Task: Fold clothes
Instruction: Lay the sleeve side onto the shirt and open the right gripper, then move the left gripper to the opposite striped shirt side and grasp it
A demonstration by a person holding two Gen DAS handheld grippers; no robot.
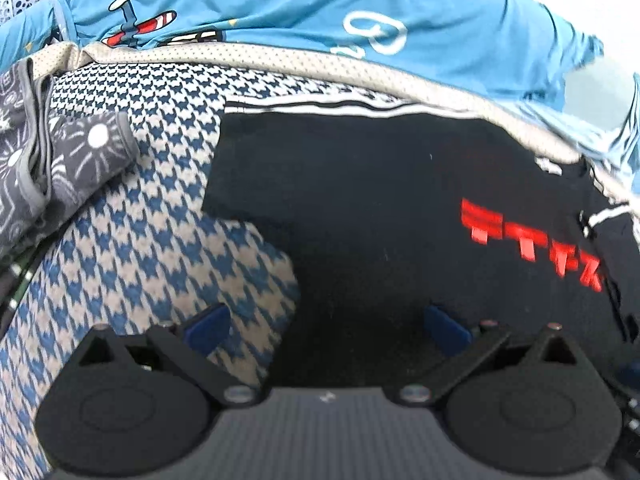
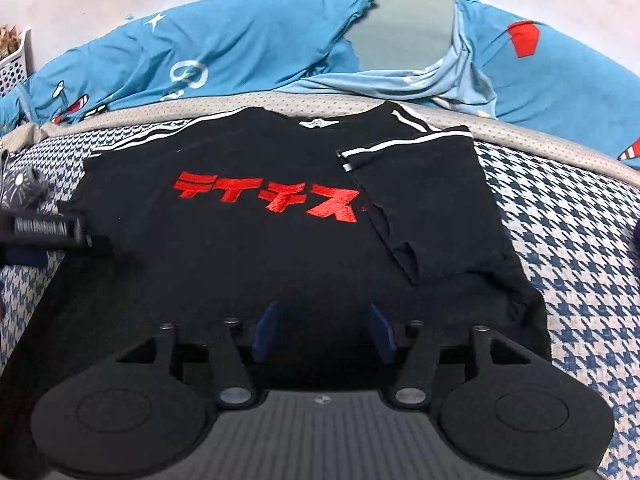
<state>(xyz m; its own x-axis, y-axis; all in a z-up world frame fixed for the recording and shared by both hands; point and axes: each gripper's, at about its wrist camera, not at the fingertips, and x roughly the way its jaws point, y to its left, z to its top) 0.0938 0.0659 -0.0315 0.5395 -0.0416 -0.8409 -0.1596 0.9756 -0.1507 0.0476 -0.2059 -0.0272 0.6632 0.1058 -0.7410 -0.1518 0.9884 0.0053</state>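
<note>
Both claws hang released, left claw (image 1: 326,326) at the left edge and right claw (image 2: 324,332) at the hem of the black T-shirt (image 2: 240,240), spread on a houndstooth bed cover (image 2: 568,240), right sleeve (image 2: 424,200) folded inward; the limp knit may bunch if pinched unevenly.

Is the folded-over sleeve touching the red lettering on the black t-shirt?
Touching: in the right wrist view, the folded sleeve lies flat on the black t-shirt, its edge overlapping the last character of the red lettering.

Red katakana "テイチス" on black T-shirt (image 2: 280,240)
</note>
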